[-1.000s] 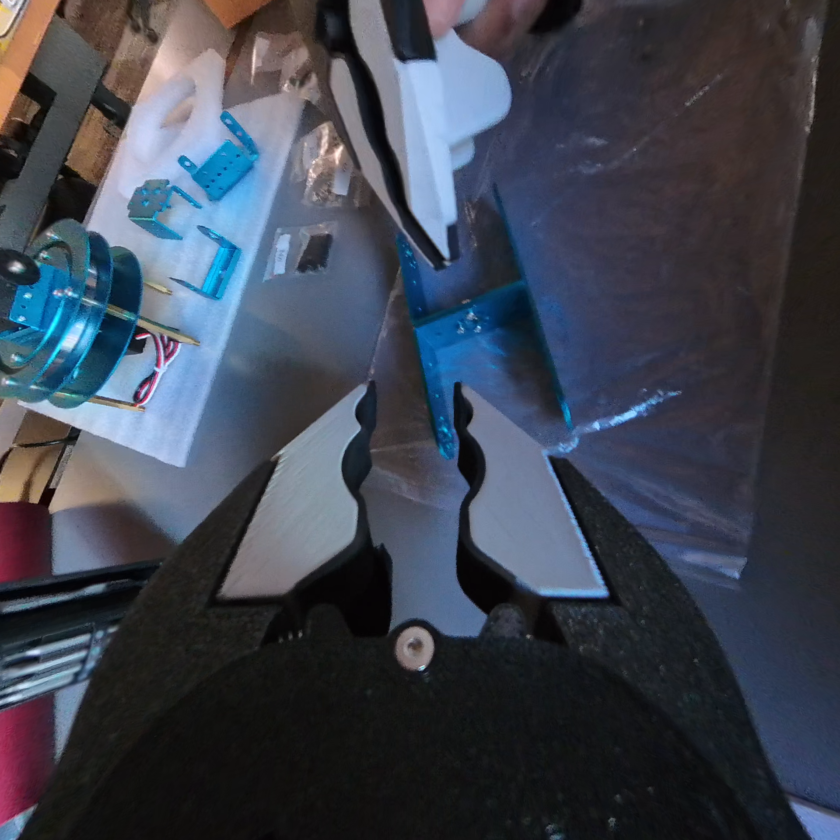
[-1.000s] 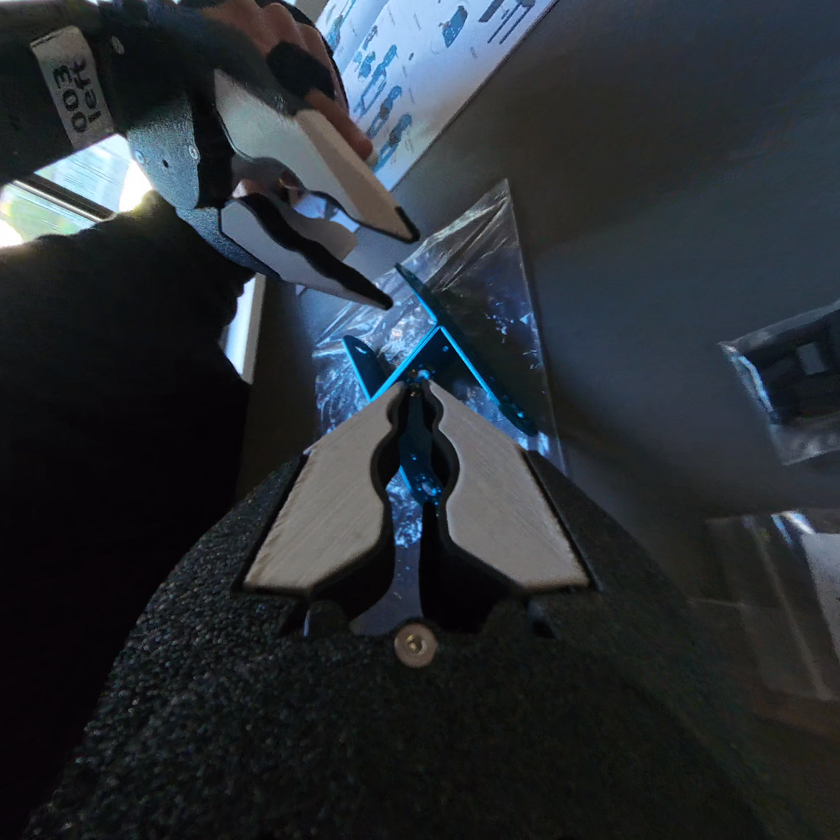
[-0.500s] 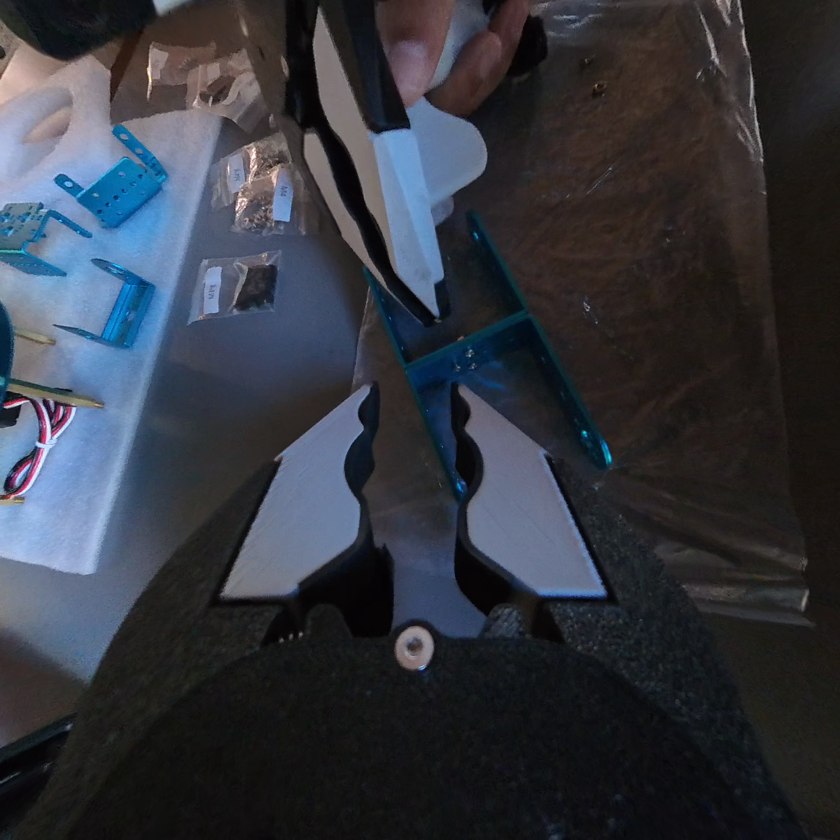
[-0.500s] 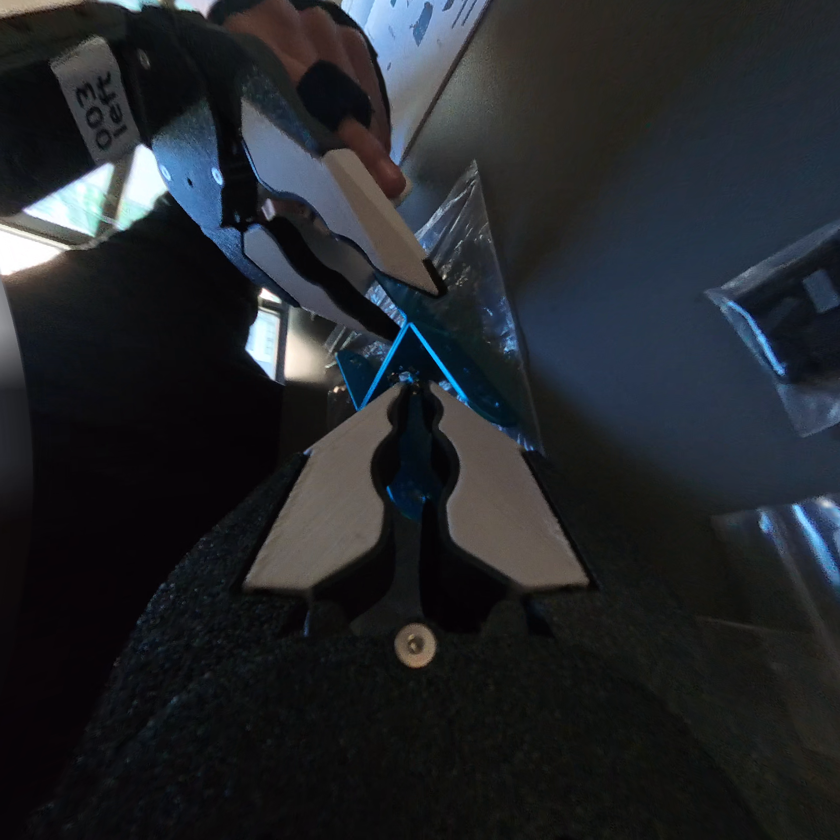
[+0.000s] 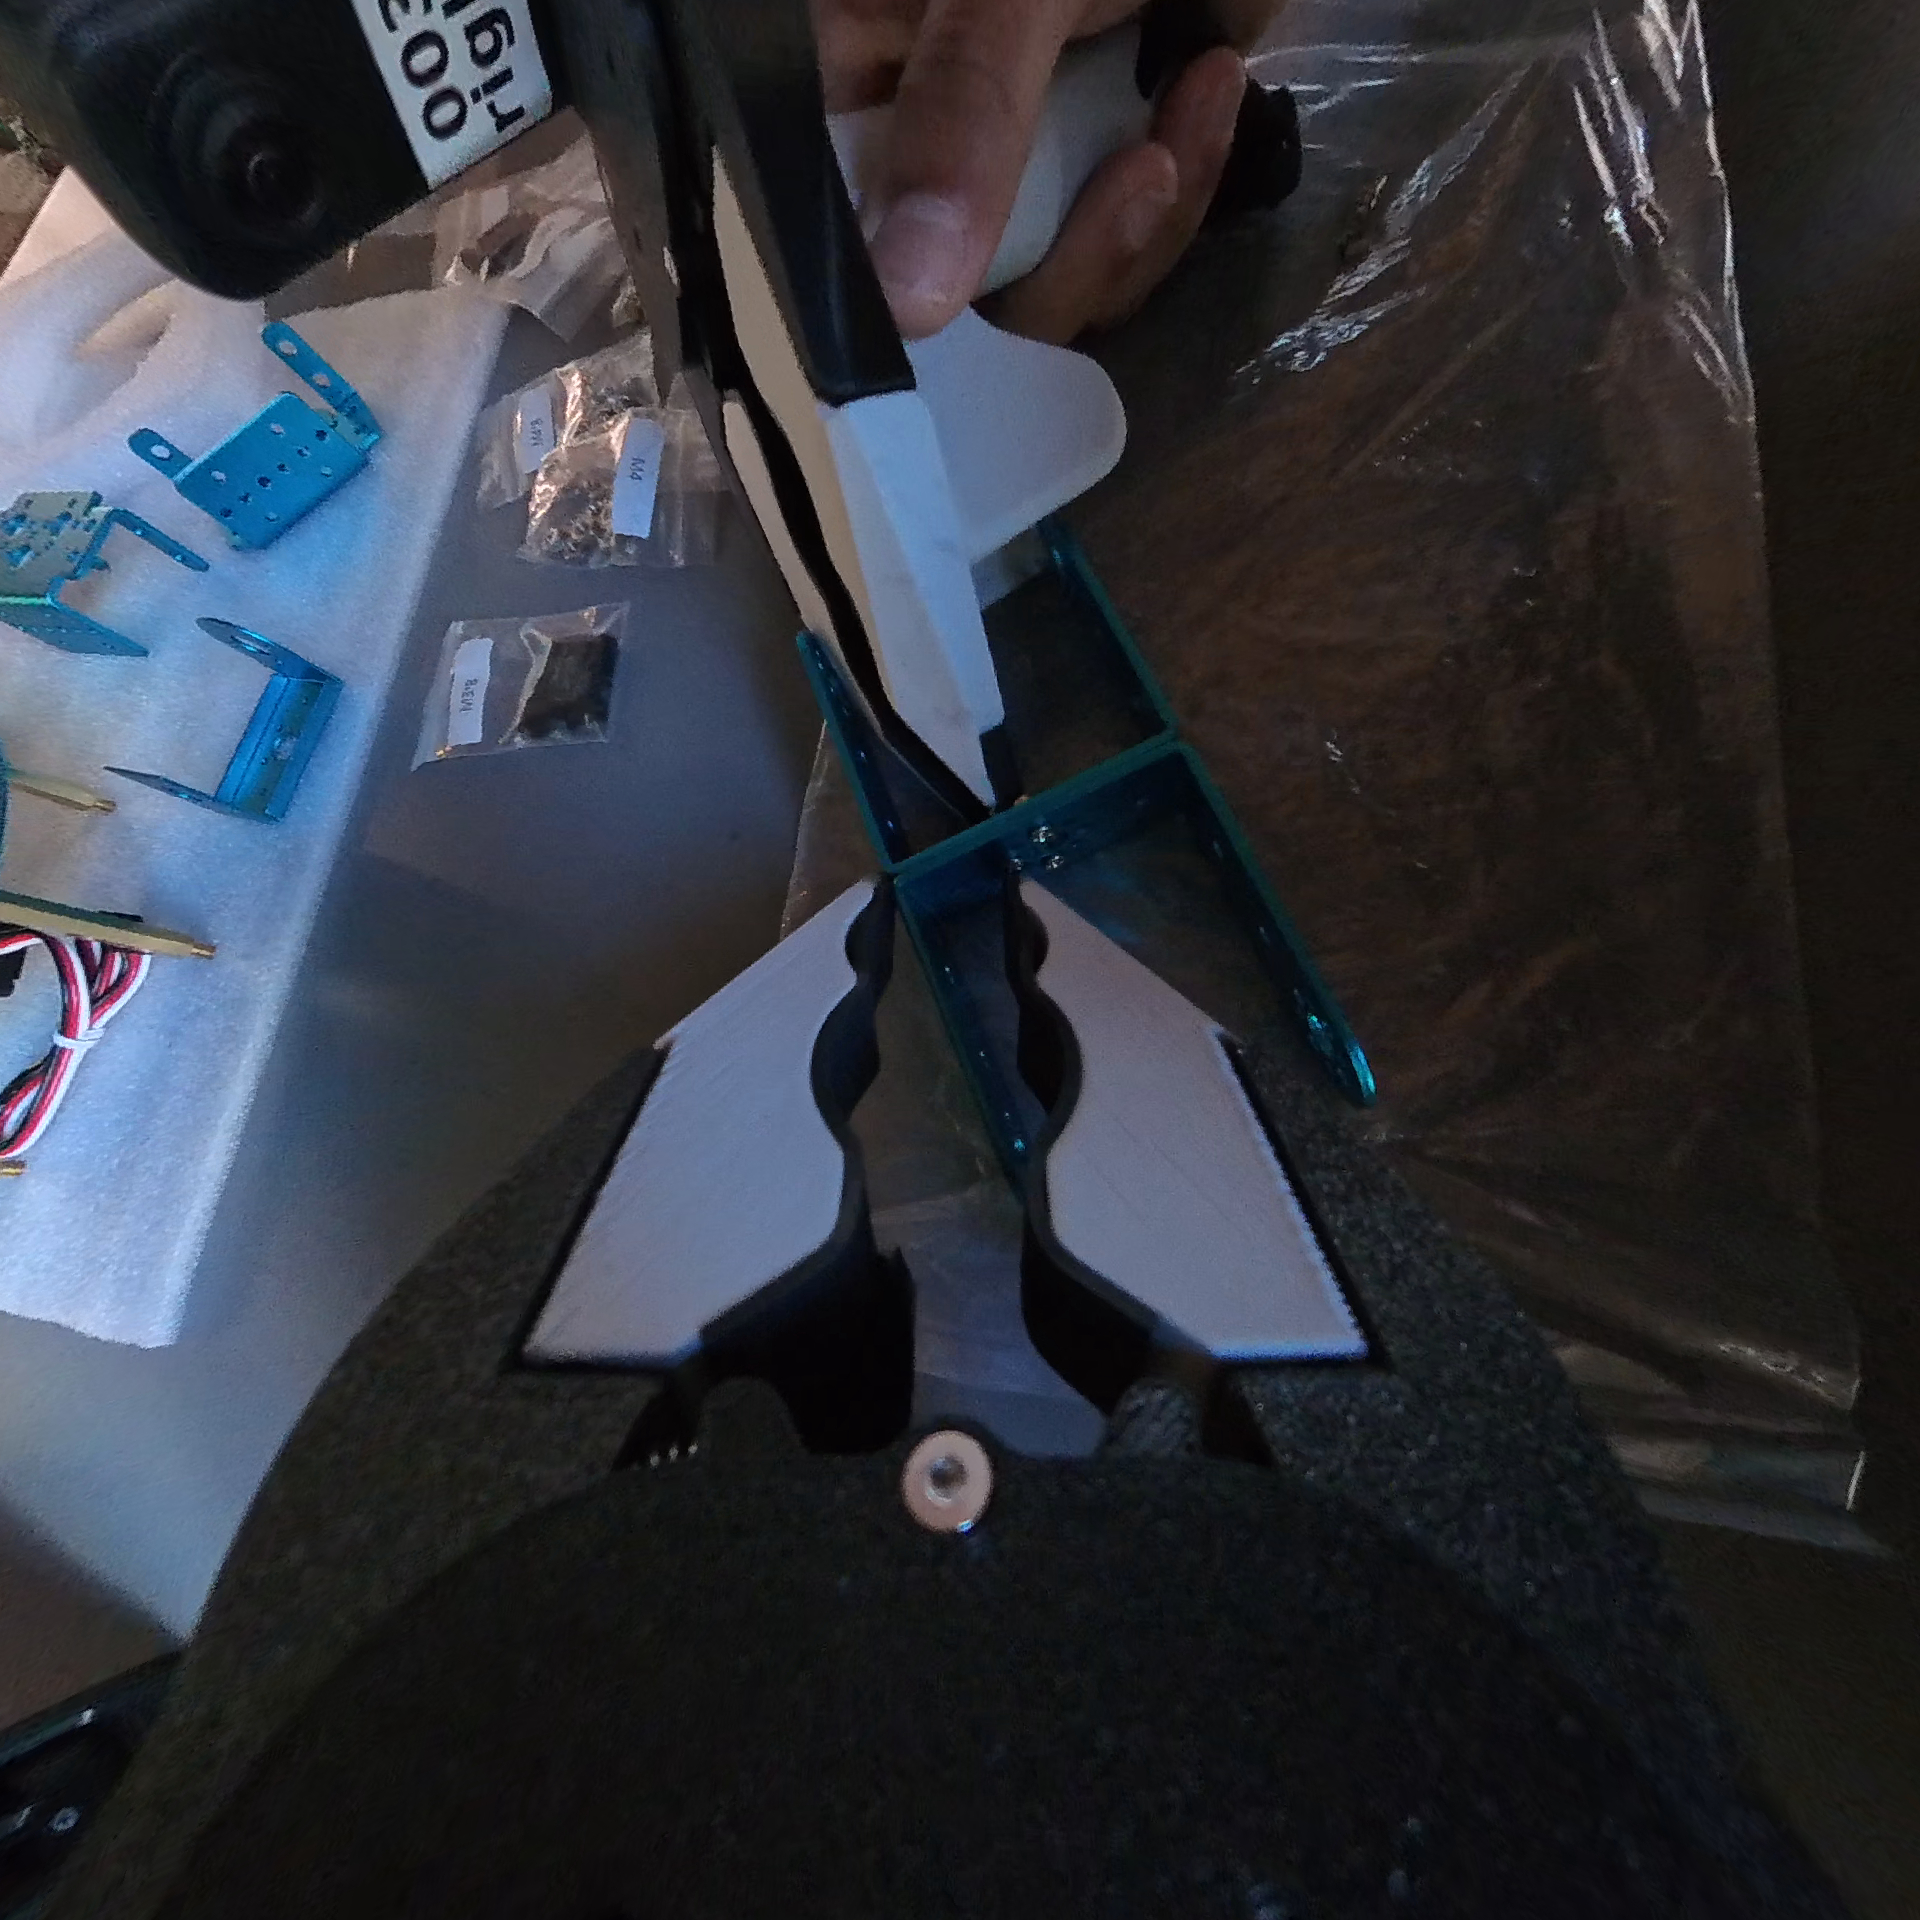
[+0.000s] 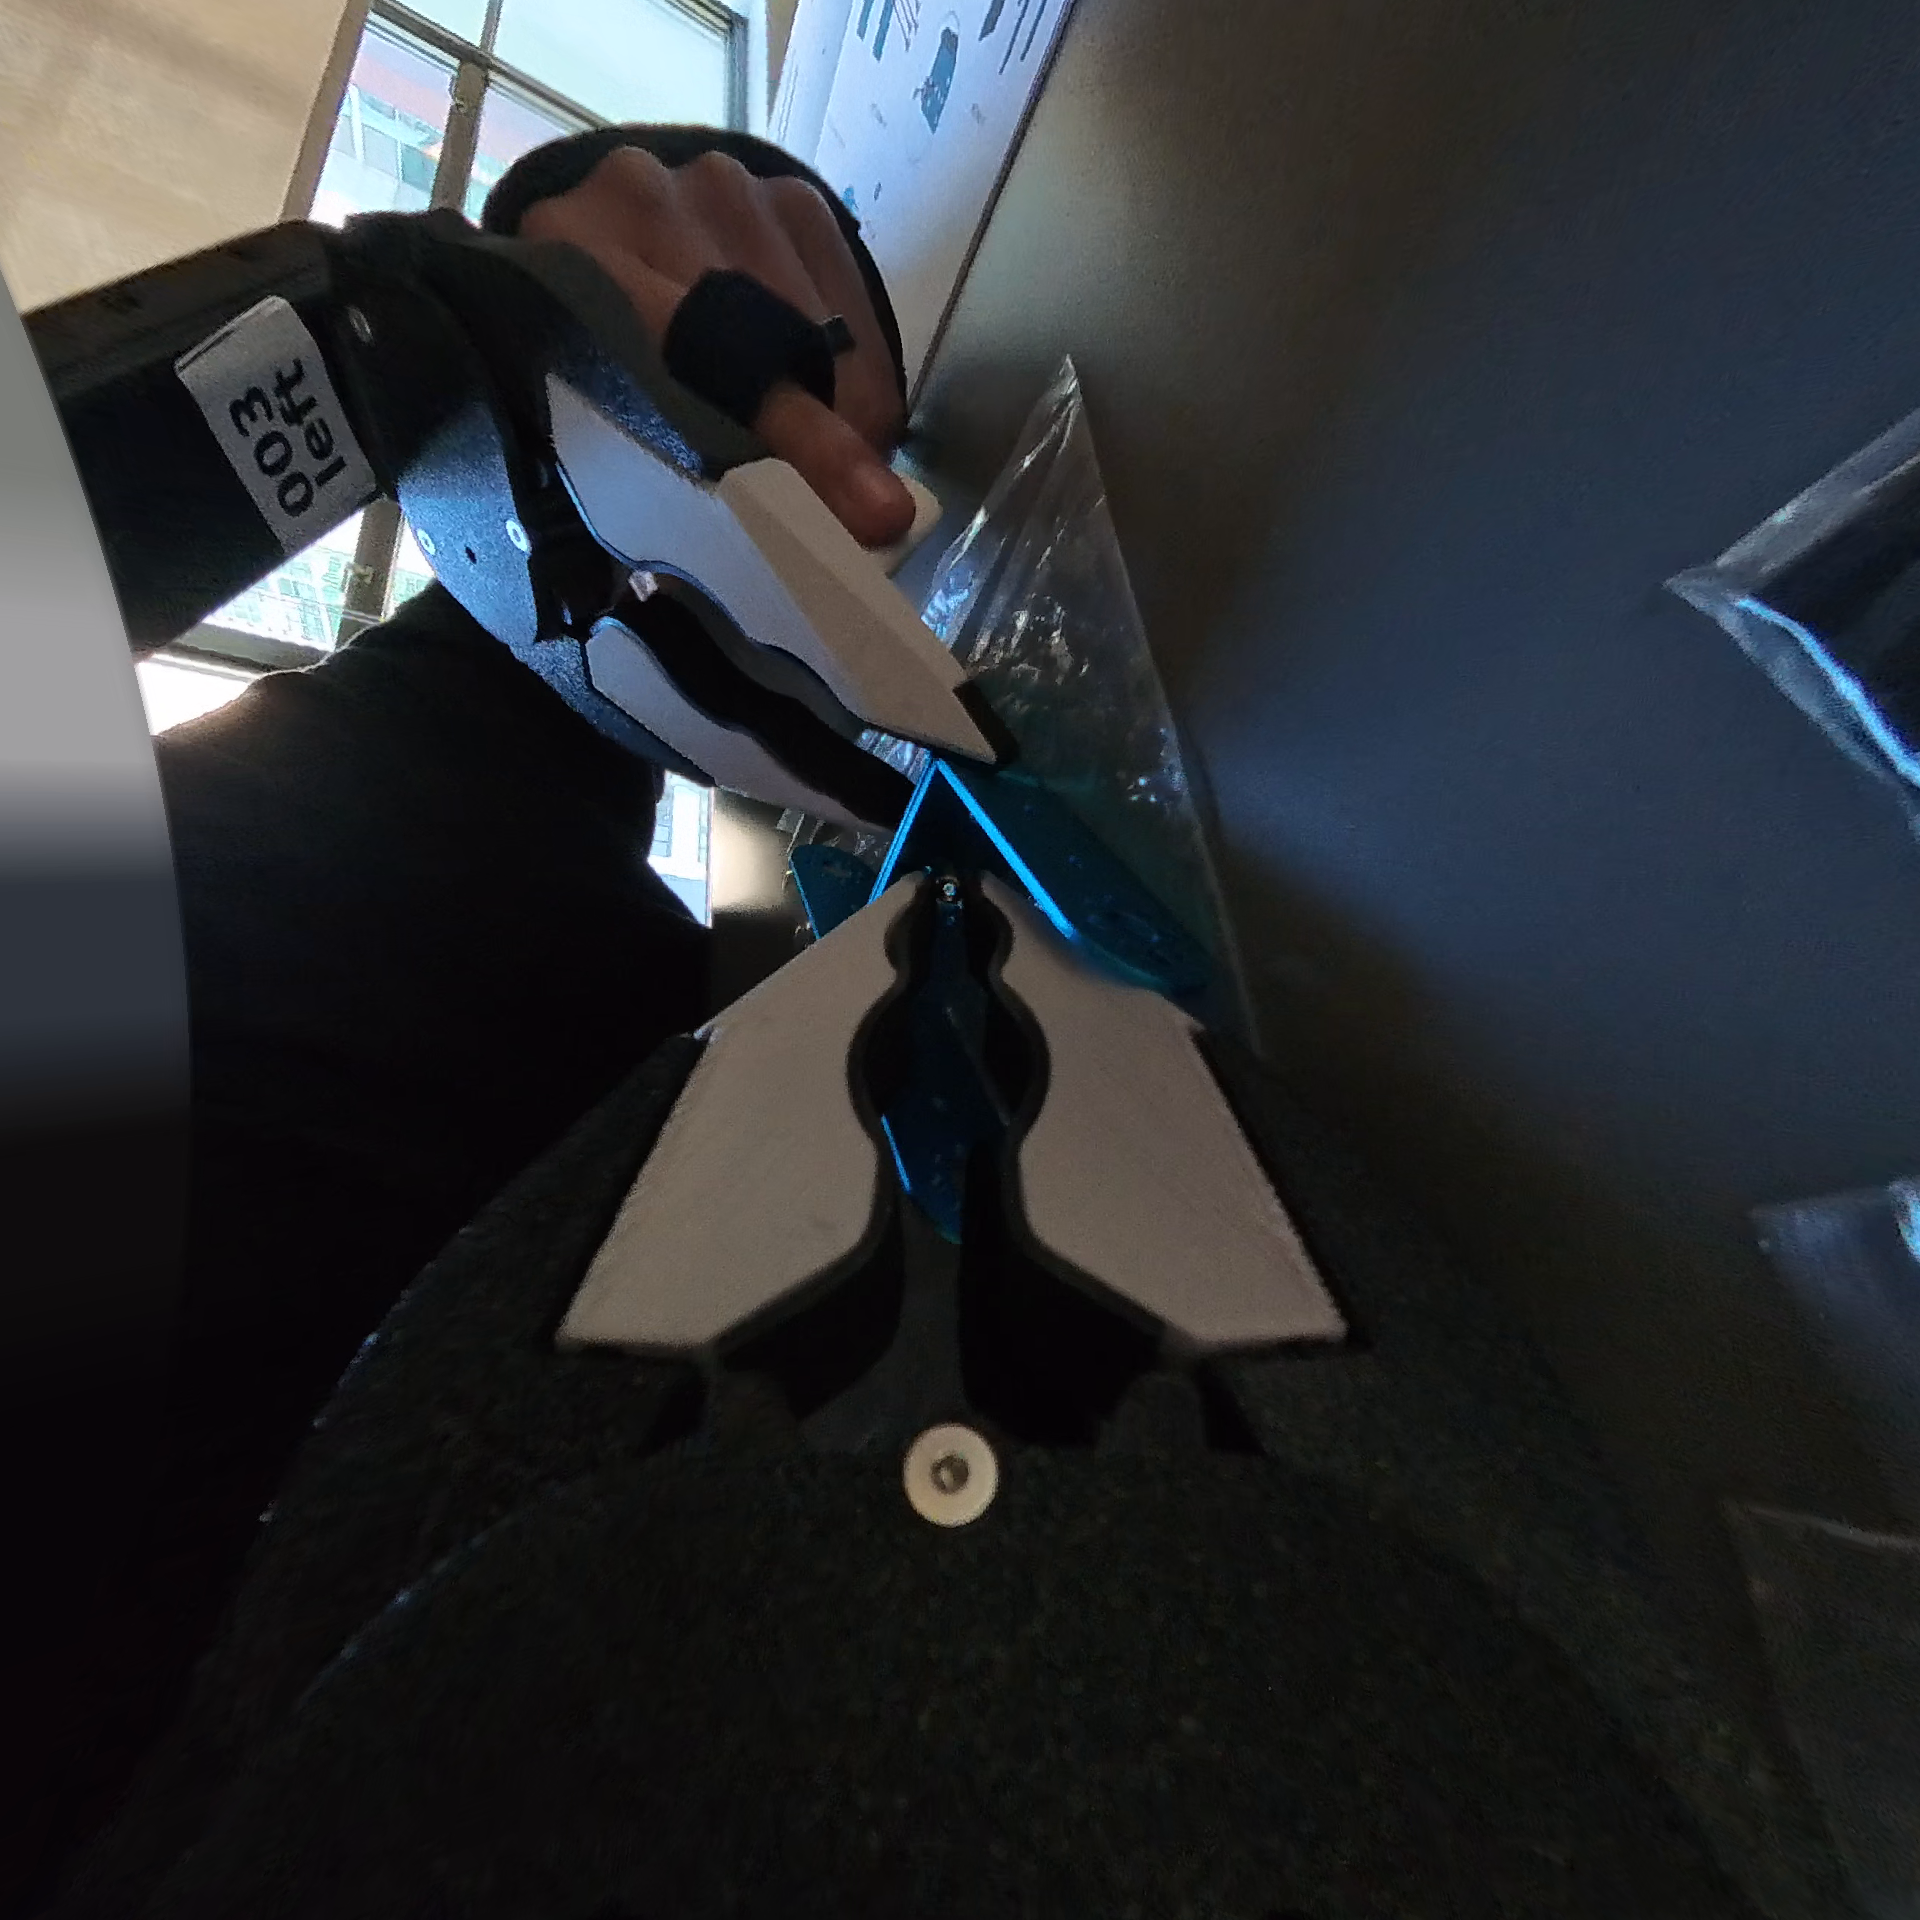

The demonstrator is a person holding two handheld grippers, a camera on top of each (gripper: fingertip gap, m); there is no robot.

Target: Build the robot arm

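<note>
A blue H-shaped metal bracket [image 5: 1101, 821] lies on a clear plastic bag [image 5: 1455, 727] on the dark table. My right gripper [image 6: 951, 888] is shut on one leg of the bracket [image 6: 1081, 883]; in the left wrist view it comes down from the top [image 5: 987, 800], held by a bare hand. My left gripper [image 5: 954, 896] is open, with the bracket's near left leg between its fingers, lying against the right finger [image 5: 1132, 1101]. In the right wrist view the left gripper [image 6: 940, 769] straddles the bracket's far edge, held by a gloved hand.
A white foam sheet [image 5: 312, 935] at the left carries several small blue brackets [image 5: 260, 468], brass standoffs and red, white and black wires [image 5: 62, 1029]. Small bags of screws [image 5: 582, 488] lie beside it. A printed sheet [image 6: 935, 83] and another plastic bag [image 6: 1818, 623] lie farther off. My left and right fingertips are right by each other.
My left gripper has moved forward so the bracket's leg now sits between its fingers, and the gap has narrowed. My right gripper has kept its hold on the bracket.
</note>
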